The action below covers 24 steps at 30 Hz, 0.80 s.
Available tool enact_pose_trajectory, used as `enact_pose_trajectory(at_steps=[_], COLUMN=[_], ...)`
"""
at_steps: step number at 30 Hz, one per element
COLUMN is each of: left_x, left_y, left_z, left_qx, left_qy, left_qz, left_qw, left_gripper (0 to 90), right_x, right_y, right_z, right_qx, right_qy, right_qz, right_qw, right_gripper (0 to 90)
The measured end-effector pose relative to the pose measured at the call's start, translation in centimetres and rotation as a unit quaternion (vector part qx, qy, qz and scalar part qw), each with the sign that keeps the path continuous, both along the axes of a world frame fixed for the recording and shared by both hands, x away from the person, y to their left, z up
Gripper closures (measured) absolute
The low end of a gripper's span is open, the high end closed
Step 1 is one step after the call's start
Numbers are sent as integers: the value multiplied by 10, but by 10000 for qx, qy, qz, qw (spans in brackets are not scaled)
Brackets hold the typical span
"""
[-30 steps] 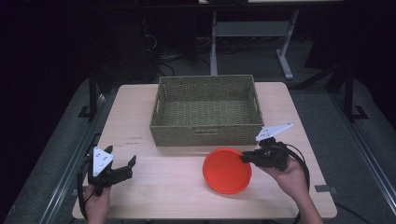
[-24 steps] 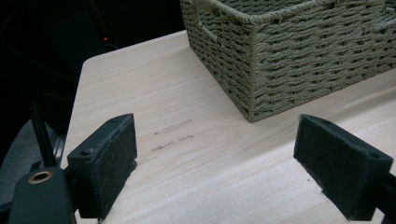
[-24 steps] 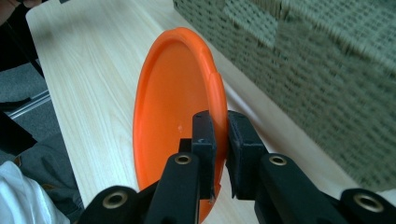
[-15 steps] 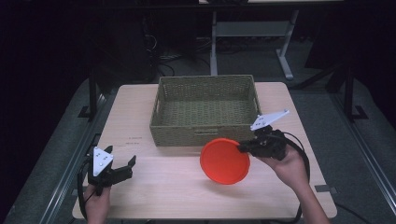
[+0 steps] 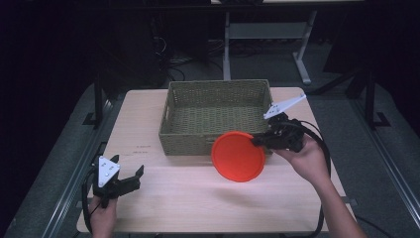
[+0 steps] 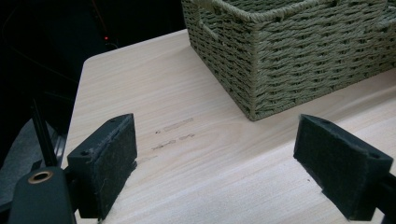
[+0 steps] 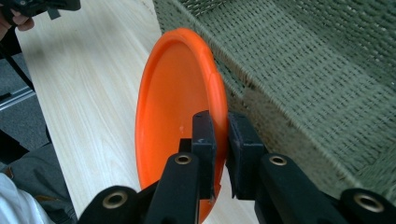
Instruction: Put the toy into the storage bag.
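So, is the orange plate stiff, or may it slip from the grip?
Probably stiff and light: the orange plate keeps its shape, tilted, pinched at one rim point by the right hand-held gripper. Its smooth rim might slip or swing.

The woven basket (image 5: 218,116) blocked the counter's (image 5: 163,198) far middle, the tilted orange plate (image 5: 238,156) hung before its front-right wall, and the near-left stayed bare.

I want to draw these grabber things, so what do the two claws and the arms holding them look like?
Both are black. The left claw has two square, fuzzy black pads, brass-coloured screws and a grey three-cornered plate with small dots. The right claw has narrower pads, the same screws, a white three-cornered plate and a thick looping black cable. The forearms are bare, with no sleeves.
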<state>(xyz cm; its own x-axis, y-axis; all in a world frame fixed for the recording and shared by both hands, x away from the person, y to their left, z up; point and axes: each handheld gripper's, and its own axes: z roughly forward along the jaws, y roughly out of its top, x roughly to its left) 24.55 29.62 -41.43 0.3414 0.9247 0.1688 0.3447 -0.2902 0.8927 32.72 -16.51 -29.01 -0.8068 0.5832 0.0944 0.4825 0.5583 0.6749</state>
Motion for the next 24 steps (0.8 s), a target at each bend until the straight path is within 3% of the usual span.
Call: enact_pose_trajectory(at_steps=[7,24], left_x=[1,1], left_y=[0,0], left_z=[0,0], left_qx=[-34,-28], left_qy=[1,-3], left_qz=[28,8], left_qw=[10000,10000], left_gripper=[128,128], right_x=[10,34], right_y=[5,1], right_z=[13,41], right_qx=[-68,-46], right_qy=[-80,-111], right_qz=[18,-275], right_qw=[9999,9995], right_gripper=[822,821])
